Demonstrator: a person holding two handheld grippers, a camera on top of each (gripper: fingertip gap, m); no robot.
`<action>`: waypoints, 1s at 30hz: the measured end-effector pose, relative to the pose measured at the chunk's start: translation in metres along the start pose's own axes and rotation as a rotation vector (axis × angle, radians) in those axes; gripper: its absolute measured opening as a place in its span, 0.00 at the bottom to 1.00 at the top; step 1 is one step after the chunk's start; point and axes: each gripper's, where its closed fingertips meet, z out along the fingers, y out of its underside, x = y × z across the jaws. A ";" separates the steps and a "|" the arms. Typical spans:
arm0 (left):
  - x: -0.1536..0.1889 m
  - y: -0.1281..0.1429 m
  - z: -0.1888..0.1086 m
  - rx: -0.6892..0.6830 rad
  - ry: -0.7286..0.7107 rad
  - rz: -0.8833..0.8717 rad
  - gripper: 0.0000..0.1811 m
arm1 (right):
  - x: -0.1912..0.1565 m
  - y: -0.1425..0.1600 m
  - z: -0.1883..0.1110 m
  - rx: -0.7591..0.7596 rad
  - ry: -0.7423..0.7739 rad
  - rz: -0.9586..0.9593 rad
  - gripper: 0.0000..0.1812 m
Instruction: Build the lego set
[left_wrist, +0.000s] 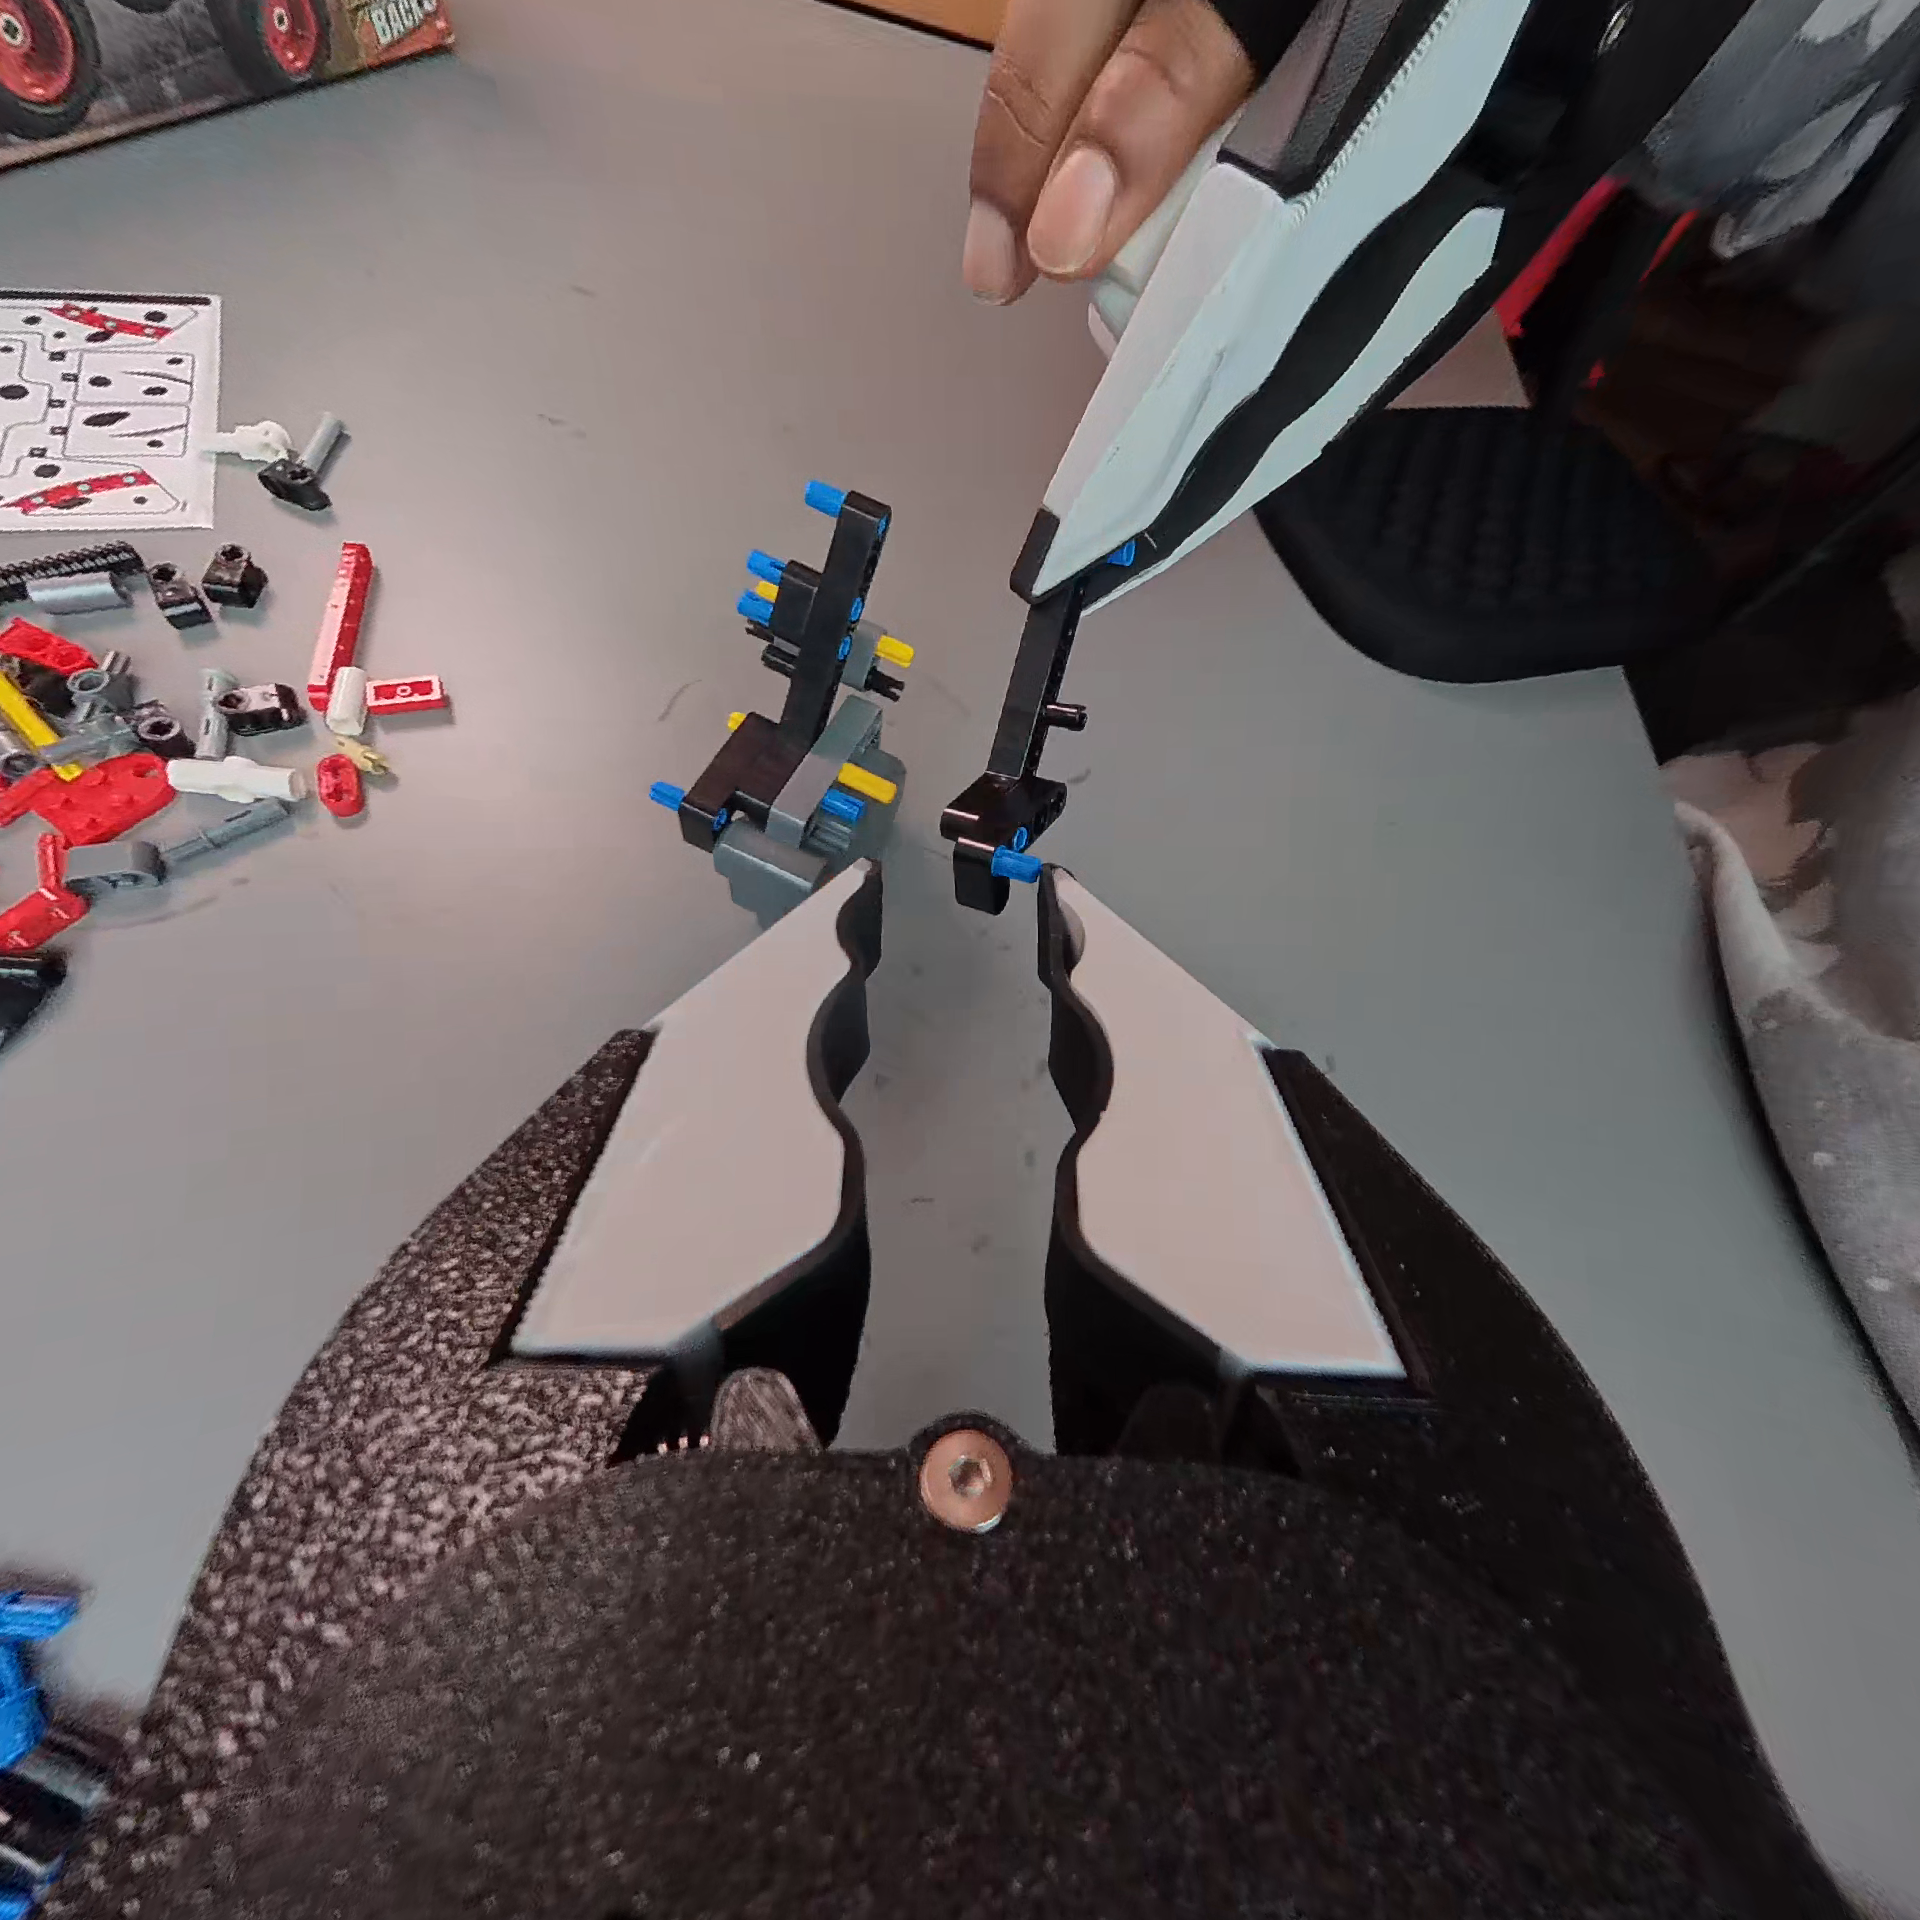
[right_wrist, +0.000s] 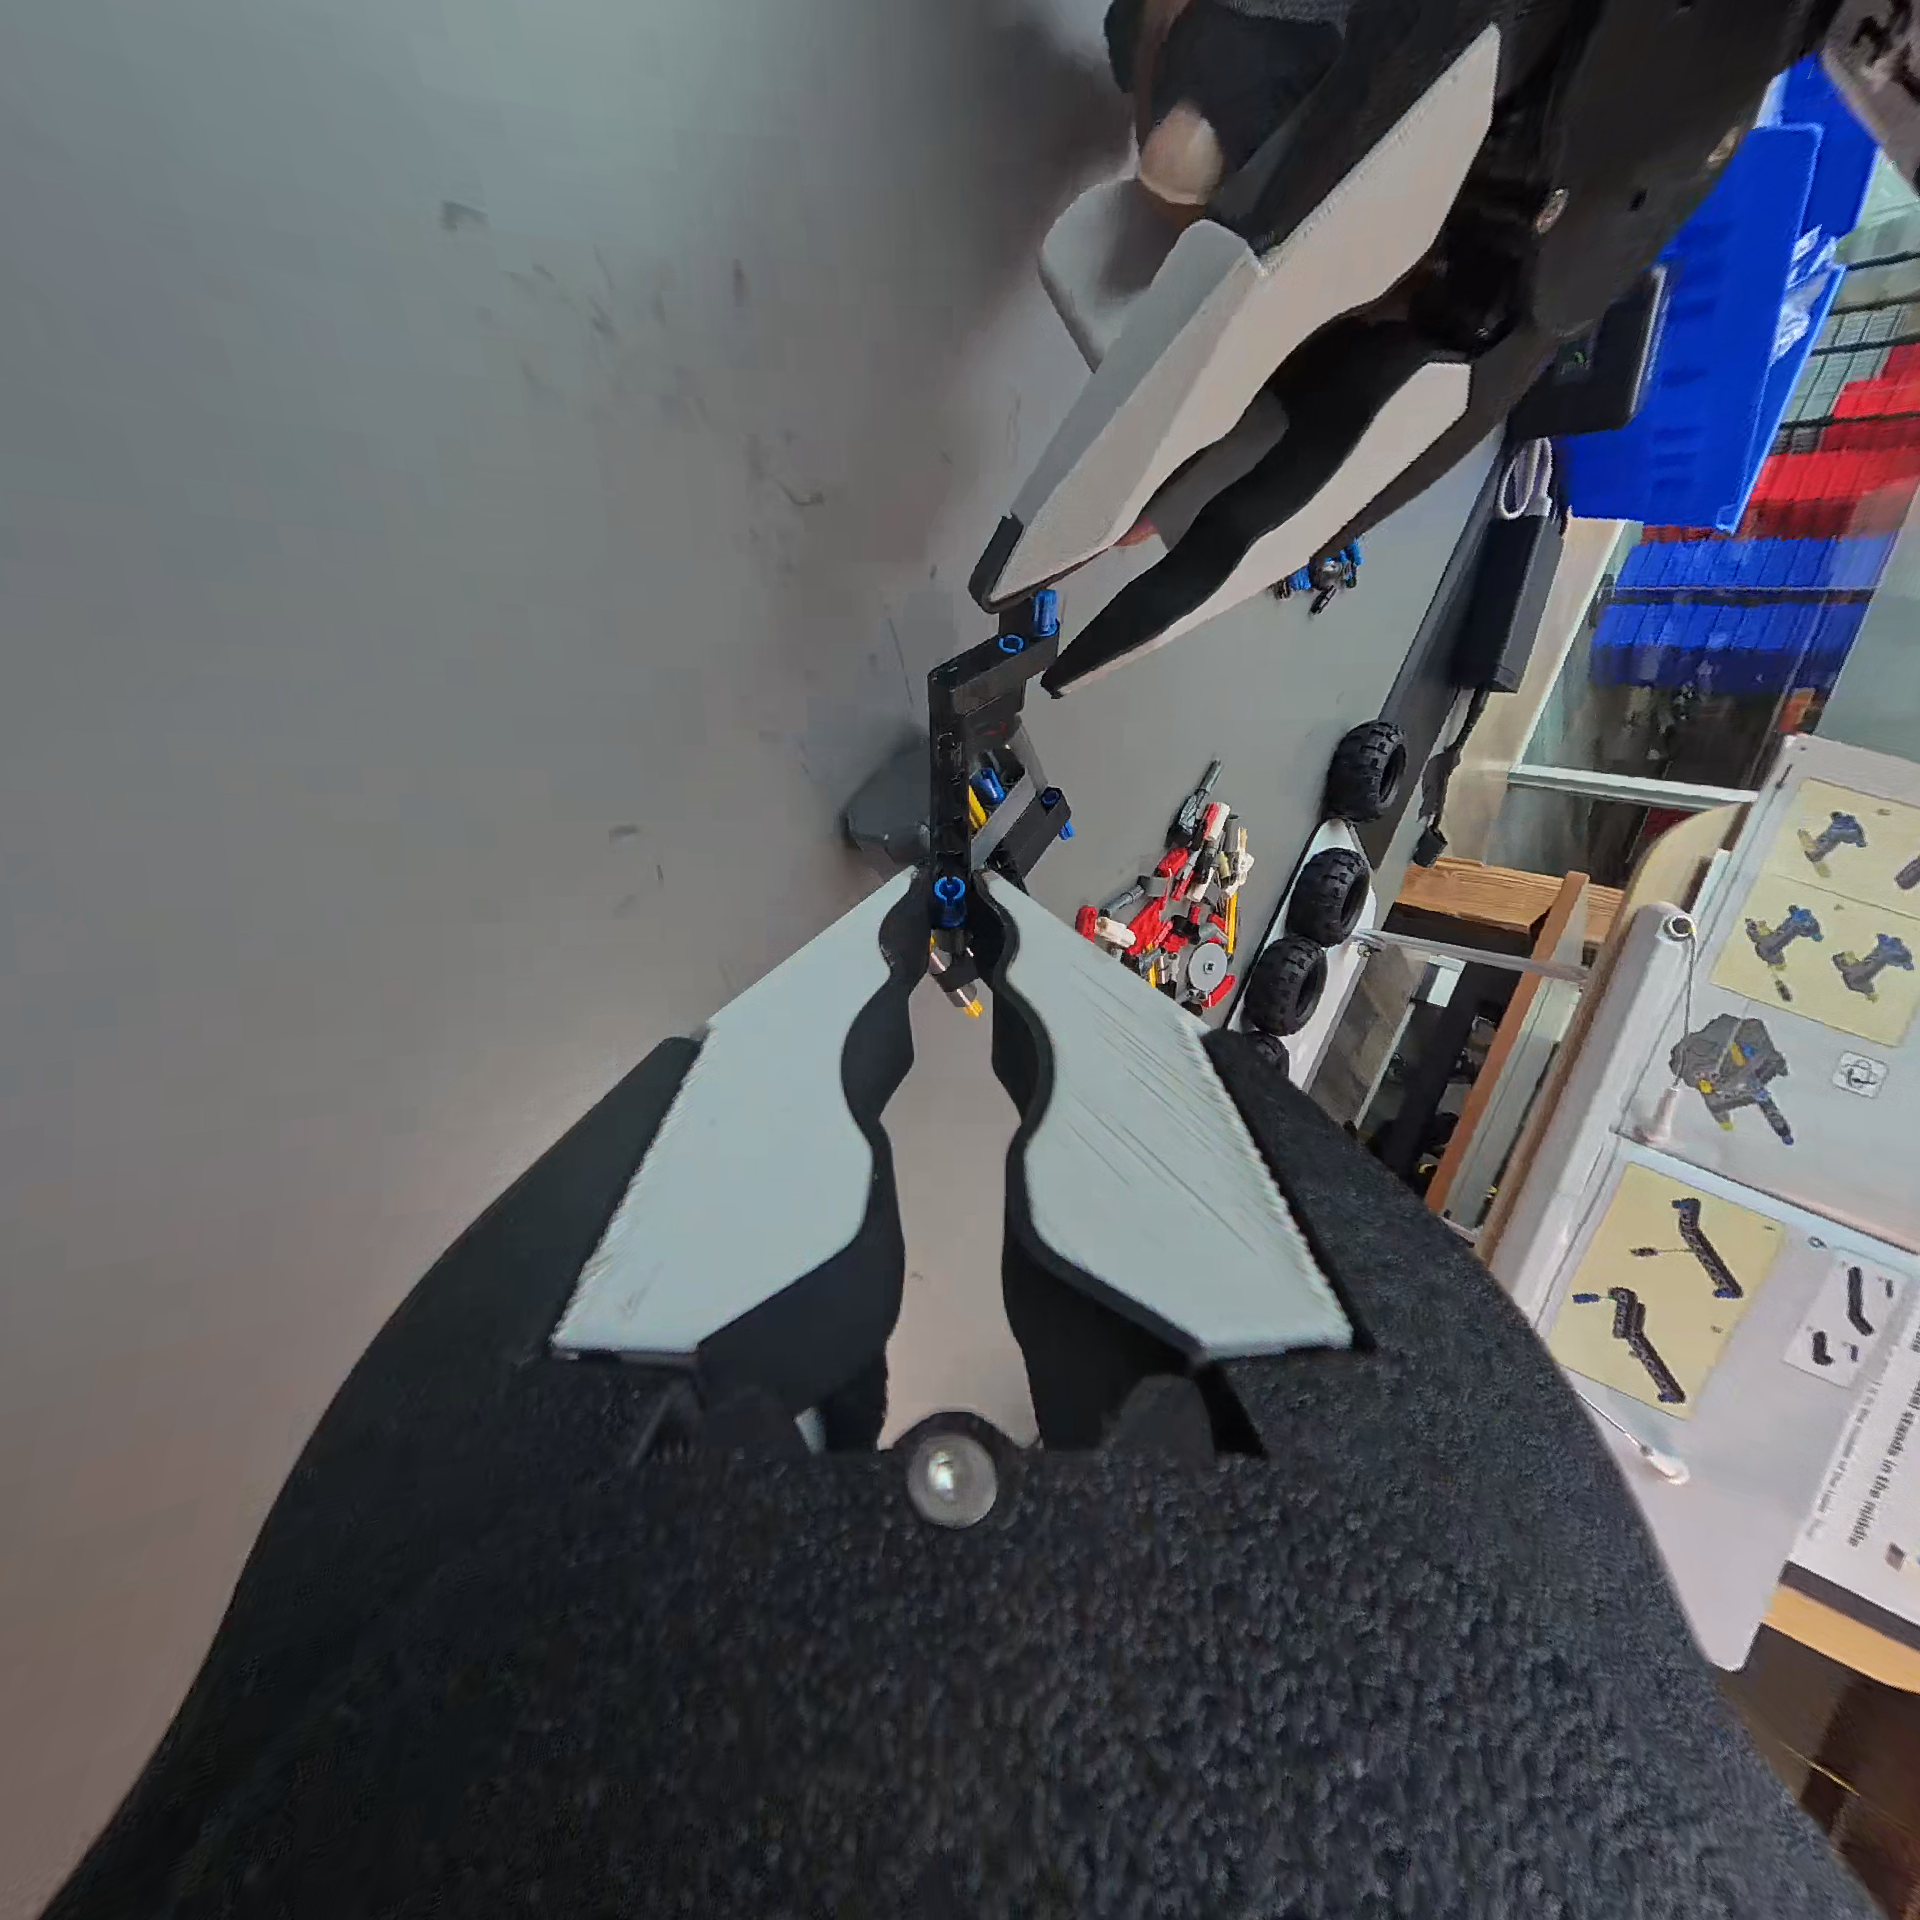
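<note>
My right gripper (right_wrist: 951, 888) is shut on one end of a black angled beam (right_wrist: 948, 790) with blue pins and holds it above the grey table. In the left wrist view the right gripper (left_wrist: 1049, 582) comes in from the upper right, and the beam (left_wrist: 1029, 707) hangs down from it. My left gripper (left_wrist: 958, 878) is open, with its fingertips on either side of the beam's lower end; it also shows in the right wrist view (right_wrist: 1023, 642). A black and grey sub-assembly (left_wrist: 800, 707) with blue and yellow pins stands on the table just left of the beam.
Loose red, black, grey and white pieces (left_wrist: 156, 727) lie at the left, with a sticker sheet (left_wrist: 104, 410) and the set's box (left_wrist: 156, 62) beyond. Black tyres (right_wrist: 1330, 894) and instruction pages (right_wrist: 1766, 1039) stand past the table edge (right_wrist: 1455, 623). A hand (left_wrist: 1049, 156) holds the right gripper. The gap from one gripper's tips to the other's is roughly 6 cm.
</note>
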 end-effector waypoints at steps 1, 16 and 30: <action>-0.004 0.001 0.001 -0.019 -0.017 0.020 0.15 | 0.000 0.003 0.004 -0.021 -0.005 -0.025 0.04; -0.018 0.005 0.005 -0.076 -0.031 0.082 0.23 | 0.005 0.020 0.015 -0.134 -0.076 -0.203 0.04; -0.016 0.004 0.018 -0.096 -0.095 0.106 0.11 | 0.010 0.017 0.016 -0.141 -0.024 -0.421 0.04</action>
